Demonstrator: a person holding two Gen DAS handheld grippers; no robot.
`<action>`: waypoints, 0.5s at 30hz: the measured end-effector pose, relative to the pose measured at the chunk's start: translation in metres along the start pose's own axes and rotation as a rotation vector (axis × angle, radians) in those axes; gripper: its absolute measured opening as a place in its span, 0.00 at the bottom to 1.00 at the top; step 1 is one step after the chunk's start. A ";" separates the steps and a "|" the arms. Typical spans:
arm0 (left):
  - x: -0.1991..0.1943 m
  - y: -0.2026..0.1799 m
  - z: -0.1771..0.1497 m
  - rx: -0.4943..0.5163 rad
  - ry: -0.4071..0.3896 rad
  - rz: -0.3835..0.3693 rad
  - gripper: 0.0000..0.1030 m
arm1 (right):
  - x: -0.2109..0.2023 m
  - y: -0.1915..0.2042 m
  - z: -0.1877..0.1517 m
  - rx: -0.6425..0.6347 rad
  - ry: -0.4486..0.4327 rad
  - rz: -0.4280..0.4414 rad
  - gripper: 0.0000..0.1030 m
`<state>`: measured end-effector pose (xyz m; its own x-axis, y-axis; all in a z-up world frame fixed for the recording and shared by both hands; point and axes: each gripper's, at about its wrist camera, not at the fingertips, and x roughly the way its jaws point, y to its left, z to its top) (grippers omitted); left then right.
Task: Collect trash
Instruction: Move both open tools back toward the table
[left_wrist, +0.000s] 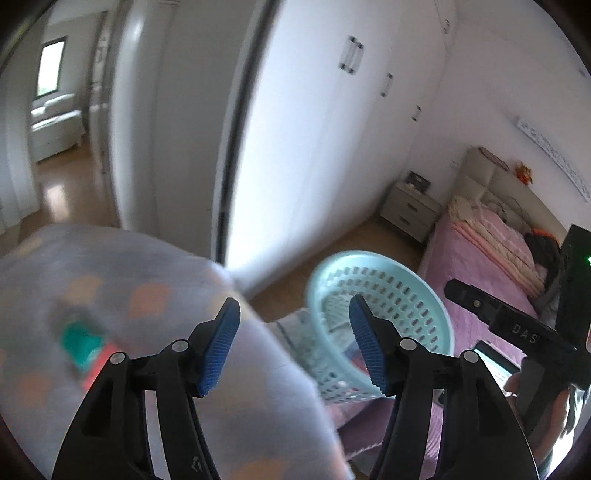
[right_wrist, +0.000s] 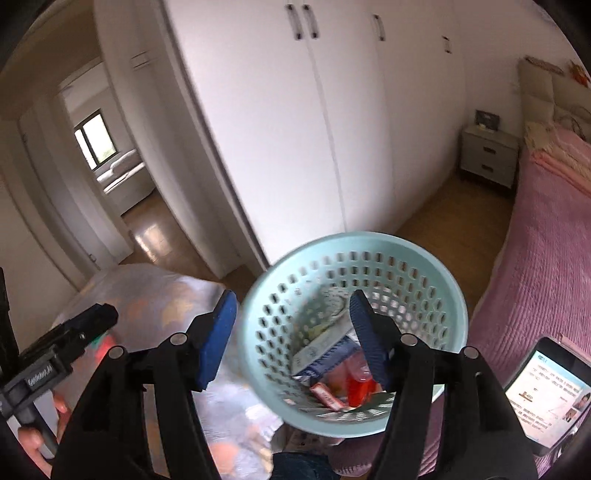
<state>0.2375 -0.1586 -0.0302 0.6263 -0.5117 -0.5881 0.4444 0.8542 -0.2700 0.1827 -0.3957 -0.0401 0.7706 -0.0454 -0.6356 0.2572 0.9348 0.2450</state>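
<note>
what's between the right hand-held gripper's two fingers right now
In the right wrist view, the right hand-held gripper is open, and the near rim of the light blue perforated basket shows between its fingers. Wrappers lie in the basket.

The left gripper (left_wrist: 294, 345) is hanging open, its blue pads (left_wrist: 221, 345) framing a tilted teal basket (left_wrist: 382, 291) beside the pink bed (left_wrist: 491, 251).

A home bedroom. Ahead of the claw stand tall white wardrobe doors with slim metal handles (right_wrist: 303, 22); to its right lie a bed under a pink quilted cover (right_wrist: 546, 236) and a grey two-drawer nightstand (right_wrist: 487, 155).
</note>
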 end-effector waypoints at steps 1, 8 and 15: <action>-0.007 0.009 0.000 -0.011 -0.009 0.018 0.58 | -0.001 0.008 -0.001 -0.015 0.000 0.009 0.58; -0.041 0.085 -0.002 -0.107 -0.033 0.113 0.63 | 0.006 0.066 -0.012 -0.117 0.025 0.086 0.58; -0.045 0.151 -0.011 -0.155 0.035 0.199 0.75 | 0.019 0.116 -0.033 -0.216 0.078 0.150 0.58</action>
<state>0.2691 -0.0058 -0.0529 0.6679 -0.3312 -0.6665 0.2094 0.9430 -0.2587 0.2078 -0.2761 -0.0480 0.7416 0.1188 -0.6603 0.0066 0.9829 0.1842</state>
